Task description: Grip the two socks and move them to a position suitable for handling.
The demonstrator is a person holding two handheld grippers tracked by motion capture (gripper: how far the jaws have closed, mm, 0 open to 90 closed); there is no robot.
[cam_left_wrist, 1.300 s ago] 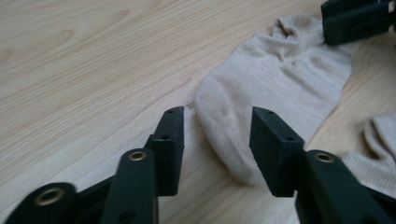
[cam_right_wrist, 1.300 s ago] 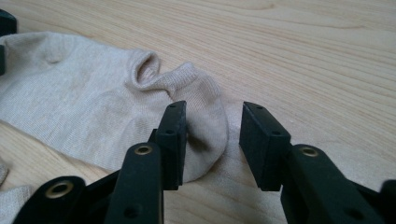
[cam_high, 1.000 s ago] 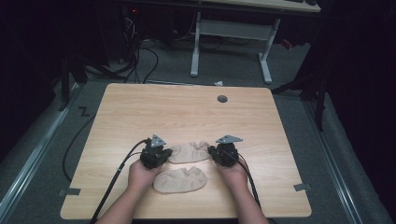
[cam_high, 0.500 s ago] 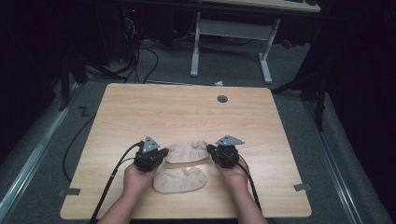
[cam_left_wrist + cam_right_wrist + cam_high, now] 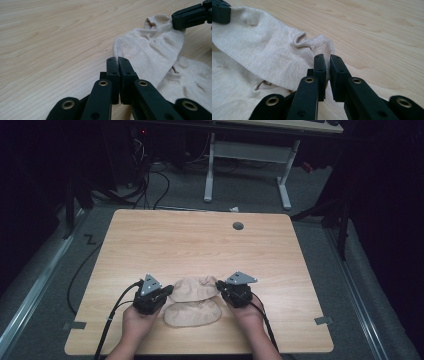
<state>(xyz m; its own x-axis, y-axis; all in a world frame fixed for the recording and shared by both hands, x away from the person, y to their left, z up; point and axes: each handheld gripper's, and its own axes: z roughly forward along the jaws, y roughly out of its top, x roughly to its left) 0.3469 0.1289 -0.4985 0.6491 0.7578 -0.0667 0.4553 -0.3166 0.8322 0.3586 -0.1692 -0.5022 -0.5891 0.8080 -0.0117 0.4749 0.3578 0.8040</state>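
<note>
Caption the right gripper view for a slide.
Right gripper's fingers pinch one end of the upper beige sock on the wooden table.

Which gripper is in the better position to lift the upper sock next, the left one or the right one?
Probably the right gripper: its jaws are pinched on the edge of the upper sock. The left gripper has its jaws shut at the sock's other end, with no cloth visibly between them.
</note>
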